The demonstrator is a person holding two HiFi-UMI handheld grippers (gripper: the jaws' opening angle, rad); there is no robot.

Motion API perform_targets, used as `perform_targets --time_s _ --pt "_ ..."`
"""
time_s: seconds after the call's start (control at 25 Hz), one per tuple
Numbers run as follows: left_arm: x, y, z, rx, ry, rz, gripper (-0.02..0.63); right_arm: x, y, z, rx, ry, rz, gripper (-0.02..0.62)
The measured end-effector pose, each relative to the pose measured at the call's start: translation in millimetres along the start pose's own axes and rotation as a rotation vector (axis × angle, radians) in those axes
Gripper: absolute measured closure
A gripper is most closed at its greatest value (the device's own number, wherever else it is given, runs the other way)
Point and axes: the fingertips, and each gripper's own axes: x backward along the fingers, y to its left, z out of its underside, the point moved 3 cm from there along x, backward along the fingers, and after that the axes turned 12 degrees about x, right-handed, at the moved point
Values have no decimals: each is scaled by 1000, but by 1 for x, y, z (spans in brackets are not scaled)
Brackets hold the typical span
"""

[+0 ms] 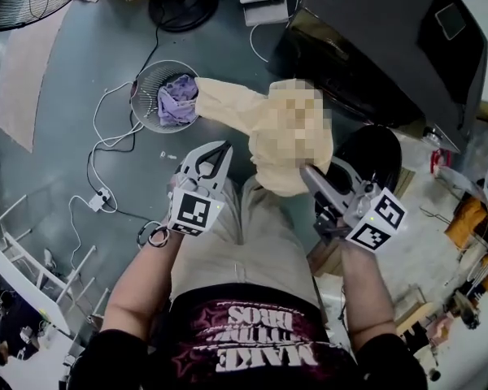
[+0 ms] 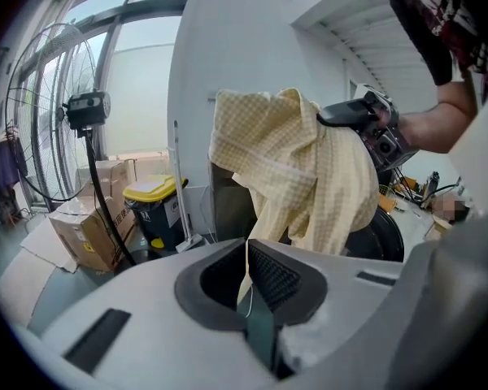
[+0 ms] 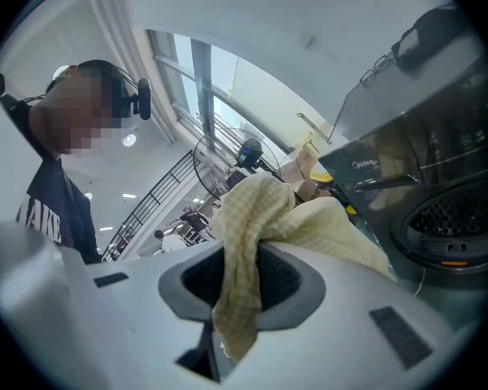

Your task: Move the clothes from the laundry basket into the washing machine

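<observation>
A pale yellow checked garment [image 1: 228,100] hangs in the air, with my right gripper [image 1: 309,173] shut on its top. A fold of that garment [image 3: 252,210] lies pinched between the right gripper's [image 3: 236,275] jaws. One end trails back toward the round wire laundry basket [image 1: 143,78], which holds purple clothes [image 1: 177,100]. My left gripper [image 1: 217,154] is shut with no cloth in it, just left of the garment [image 2: 293,169], which hangs beyond the left gripper [image 2: 246,254]. The black washing machine [image 1: 390,47] stands at upper right, its round door opening [image 1: 374,157] beside the right gripper.
A standing fan [image 2: 49,112] is at the left, its base [image 1: 183,2] behind the basket. White cables [image 1: 106,193] snake over the grey floor and a white rack [image 1: 32,258] stands at lower left. A yellow-lidded bin [image 2: 154,201] and cardboard boxes [image 2: 81,226] sit near a wall.
</observation>
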Motion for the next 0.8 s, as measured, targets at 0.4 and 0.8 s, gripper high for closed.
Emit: perform_targets --time_s 0.4,0.8 --pt "9 -43 -58 -22 -50 70 607 44 24 -54 41 -63 22 508" --pt "9 -95 -85 -106 -8 139 607 92 35 -76 57 -94 83 508"
